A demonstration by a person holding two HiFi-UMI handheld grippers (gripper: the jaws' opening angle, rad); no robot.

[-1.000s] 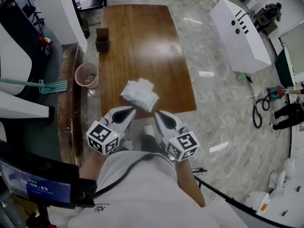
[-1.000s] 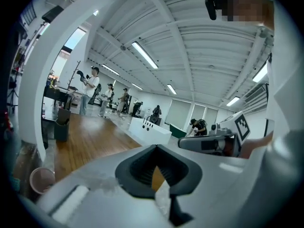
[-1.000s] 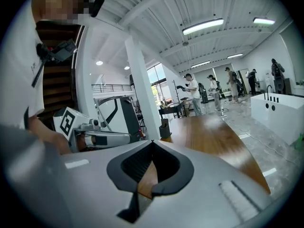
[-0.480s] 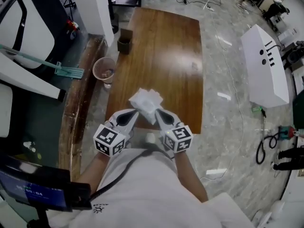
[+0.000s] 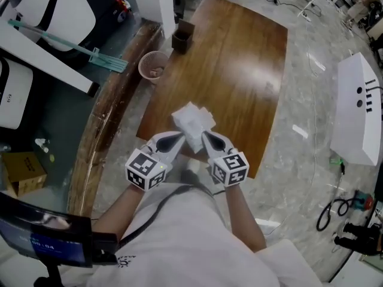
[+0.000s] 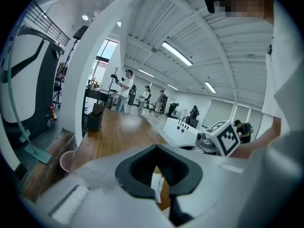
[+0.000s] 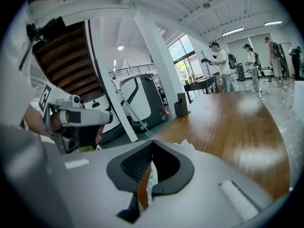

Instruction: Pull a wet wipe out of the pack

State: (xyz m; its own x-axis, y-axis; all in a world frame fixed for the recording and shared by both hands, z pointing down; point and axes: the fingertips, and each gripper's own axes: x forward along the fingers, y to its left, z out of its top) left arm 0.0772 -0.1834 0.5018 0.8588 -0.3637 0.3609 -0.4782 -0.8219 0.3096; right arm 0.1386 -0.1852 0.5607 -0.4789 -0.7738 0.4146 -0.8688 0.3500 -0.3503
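Observation:
The white wet wipe pack (image 5: 192,123) lies crumpled on the brown wooden table (image 5: 239,76), close to its near edge. My left gripper (image 5: 178,138) is at the pack's near left corner with its jaws shut and nothing in them. My right gripper (image 5: 206,137) is at the pack's near right side, also shut and empty. In the left gripper view a strip of the pack (image 6: 156,186) shows through the gap behind the closed jaws of the left gripper (image 6: 158,175). In the right gripper view the pack (image 7: 150,180) shows the same way behind the right gripper (image 7: 144,177).
A dark brown box (image 5: 182,40) stands at the table's far left corner. A pink bin (image 5: 152,65) sits on the floor left of the table, with a teal-handled mop (image 5: 66,43) beyond it. A white cabinet (image 5: 359,118) lies at the right. Several people stand in the far background.
Both grippers have moved forward and down to the pack's near edge, one on each side. The pack has stayed where it lay.

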